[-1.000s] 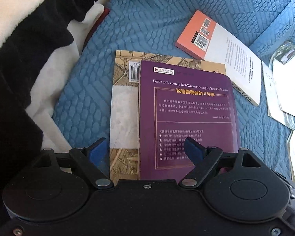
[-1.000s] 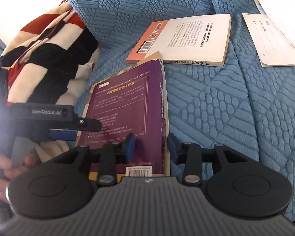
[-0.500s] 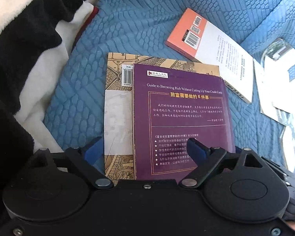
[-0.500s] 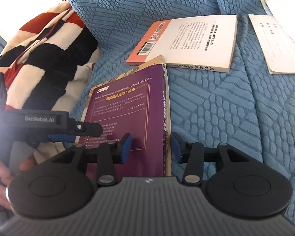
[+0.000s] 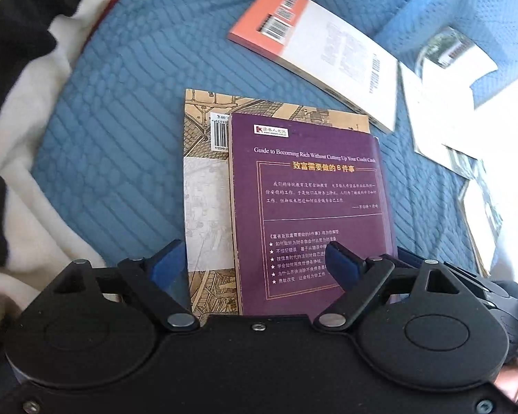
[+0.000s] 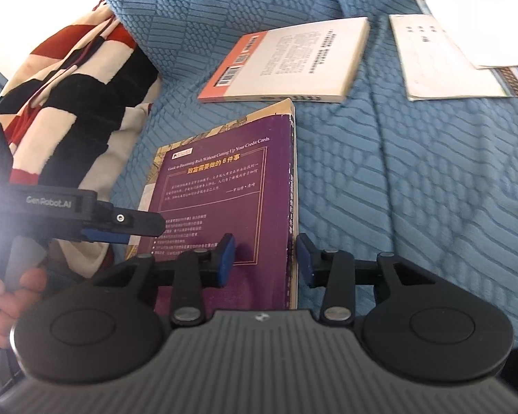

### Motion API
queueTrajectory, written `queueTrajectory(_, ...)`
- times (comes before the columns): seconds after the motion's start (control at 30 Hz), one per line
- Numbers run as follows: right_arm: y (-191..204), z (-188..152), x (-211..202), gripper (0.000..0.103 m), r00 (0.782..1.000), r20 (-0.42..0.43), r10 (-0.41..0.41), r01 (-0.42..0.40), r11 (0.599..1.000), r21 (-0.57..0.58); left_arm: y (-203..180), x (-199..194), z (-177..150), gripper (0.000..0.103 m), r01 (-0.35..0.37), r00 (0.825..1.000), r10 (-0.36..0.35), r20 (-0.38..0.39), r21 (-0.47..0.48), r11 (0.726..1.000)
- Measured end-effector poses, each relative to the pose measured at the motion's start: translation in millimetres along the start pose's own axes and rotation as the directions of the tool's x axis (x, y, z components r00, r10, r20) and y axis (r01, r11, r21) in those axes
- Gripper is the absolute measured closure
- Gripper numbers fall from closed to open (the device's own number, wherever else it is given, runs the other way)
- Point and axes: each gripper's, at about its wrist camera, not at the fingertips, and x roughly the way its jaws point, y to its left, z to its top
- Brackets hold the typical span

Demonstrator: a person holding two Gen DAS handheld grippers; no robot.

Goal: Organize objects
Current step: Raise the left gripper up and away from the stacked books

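**Squaring the Two Stacked Books**

The purple book [image 5: 310, 207] was seen lying on the tan book [image 5: 207, 214] on the blue quilted cover [image 5: 114, 138], shifted toward three o'clock so a tan strip showed at nine o'clock. The left gripper [image 5: 255, 262] was spread wide, straddling the near edges of both books, nothing pinched. The right gripper [image 6: 264, 258] was half open astride the purple book's spine edge, its jaws having just narrowed, pads not seen pressing. Alignment would best be made by nudging the top book toward nine o'clock while the lower one was steadied. The orange-and-white book [image 6: 293, 58] waited at twelve o'clock.
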Motion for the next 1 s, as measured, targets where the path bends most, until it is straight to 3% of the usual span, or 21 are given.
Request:
queueTrajectory(0.63,-57.5,-9.2,-39.8,0.062,0.994,0.067,-0.084,0.077,0.992,0.099,-65.7,20.6,-9.8,0.019,0.059,0.997,-0.057,-0.045,0.050,0.997)
queueTrajectory(0.77,-59.7,-7.4,-42.4,0.062,0.993,0.068,-0.101,0.093,0.990,0.110,-61.2,24.2,-6.0,0.019,0.070,0.996,-0.069,-0.054,0.006,0.998)
queueTrajectory(1.0,-48.9,2.3,-62.5,0.062,0.989,0.091,-0.117,0.111,0.992,0.067,-62.2,-5.1,-1.4,0.022,0.090,0.996,-0.090,0.018,-0.002,0.996)
